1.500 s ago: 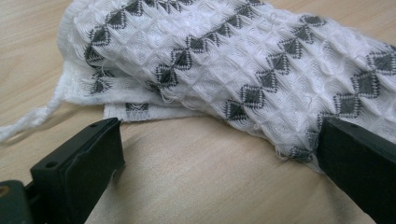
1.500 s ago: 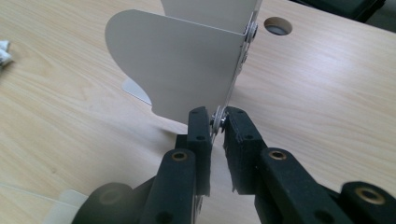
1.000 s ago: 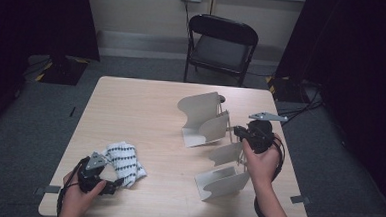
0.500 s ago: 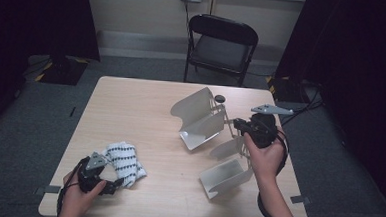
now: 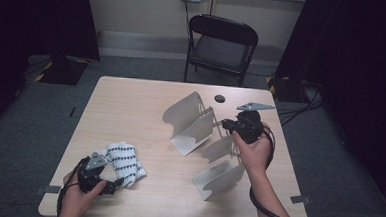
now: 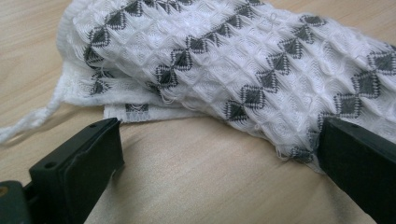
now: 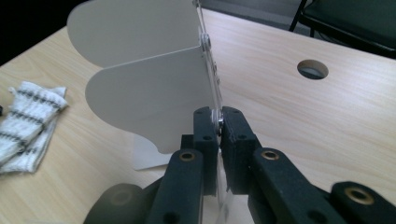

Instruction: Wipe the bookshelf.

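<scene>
A white rack of curved panels [image 5: 188, 121] joined along a thin spine stands tilted on the wooden table [image 5: 131, 110], right of centre. My right gripper [image 5: 225, 124] is shut on that spine. In the right gripper view its jaws [image 7: 219, 123] pinch the spine just below the panels [image 7: 149, 98]. A folded white towel [image 5: 123, 162] with a grey diamond pattern lies near the front left. My left gripper [image 5: 114, 184] rests low beside it, open. In the left gripper view the towel [image 6: 233, 60] lies just beyond the gripper [image 6: 219, 140], its edge by the right jaw.
A round cable hole [image 5: 219, 98] sits in the table behind the rack. A black folding chair [image 5: 222, 45] stands past the far edge. Bare wood lies between the towel and the rack. The towel [image 7: 28, 121] shows at the left of the right gripper view.
My right gripper has shifted a little with the rack in its grip, and the panels have tilted and swung toward the left. The left gripper and the towel have stayed put.
</scene>
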Tool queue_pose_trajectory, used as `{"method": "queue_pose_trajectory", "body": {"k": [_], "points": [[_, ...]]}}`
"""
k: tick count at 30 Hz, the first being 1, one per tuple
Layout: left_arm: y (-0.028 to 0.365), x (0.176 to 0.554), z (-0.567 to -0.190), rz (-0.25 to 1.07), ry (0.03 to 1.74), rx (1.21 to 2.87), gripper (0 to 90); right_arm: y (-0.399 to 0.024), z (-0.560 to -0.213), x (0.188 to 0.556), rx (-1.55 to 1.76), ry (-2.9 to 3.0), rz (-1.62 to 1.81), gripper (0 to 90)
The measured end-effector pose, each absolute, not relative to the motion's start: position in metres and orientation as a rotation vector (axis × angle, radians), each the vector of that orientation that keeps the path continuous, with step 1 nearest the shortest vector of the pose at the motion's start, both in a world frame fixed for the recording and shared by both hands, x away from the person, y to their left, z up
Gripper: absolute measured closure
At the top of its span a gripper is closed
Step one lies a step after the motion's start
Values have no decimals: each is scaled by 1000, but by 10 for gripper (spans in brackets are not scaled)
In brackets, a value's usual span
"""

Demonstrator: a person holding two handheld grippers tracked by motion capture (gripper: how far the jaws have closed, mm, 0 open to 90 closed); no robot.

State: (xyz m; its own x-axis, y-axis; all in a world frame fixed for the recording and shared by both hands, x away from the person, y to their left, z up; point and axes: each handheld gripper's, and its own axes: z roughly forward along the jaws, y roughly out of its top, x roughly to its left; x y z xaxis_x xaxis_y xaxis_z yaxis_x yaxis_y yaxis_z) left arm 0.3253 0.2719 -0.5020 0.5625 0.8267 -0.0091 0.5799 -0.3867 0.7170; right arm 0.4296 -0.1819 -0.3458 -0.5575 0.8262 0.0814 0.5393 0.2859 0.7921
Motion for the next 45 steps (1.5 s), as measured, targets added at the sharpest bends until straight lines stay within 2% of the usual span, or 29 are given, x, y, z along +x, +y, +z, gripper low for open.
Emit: {"method": "queue_pose_trajectory", "body": {"k": [14, 18, 23, 24, 33, 45], "points": [[272, 325, -502, 463, 1121, 2111, 2, -187, -365, 445, 1291, 2240, 1101, 841], [272, 325, -502, 463, 1122, 2110, 2, -193, -365, 439, 1291, 2225, 1111, 711], [272, 325, -502, 462, 1121, 2112, 3, -202, -359, 428, 1280, 2216, 1110, 635], [272, 325, -502, 463, 1121, 2113, 2, -205, -357, 425, 1284, 2217, 1113, 596], [272, 325, -502, 464, 1120, 2113, 3, -231, -349, 407, 1280, 2181, 1141, 507], [272, 325, -502, 466, 1118, 2118, 2, -267, -387, 389, 1343, 2176, 1072, 370]]}}
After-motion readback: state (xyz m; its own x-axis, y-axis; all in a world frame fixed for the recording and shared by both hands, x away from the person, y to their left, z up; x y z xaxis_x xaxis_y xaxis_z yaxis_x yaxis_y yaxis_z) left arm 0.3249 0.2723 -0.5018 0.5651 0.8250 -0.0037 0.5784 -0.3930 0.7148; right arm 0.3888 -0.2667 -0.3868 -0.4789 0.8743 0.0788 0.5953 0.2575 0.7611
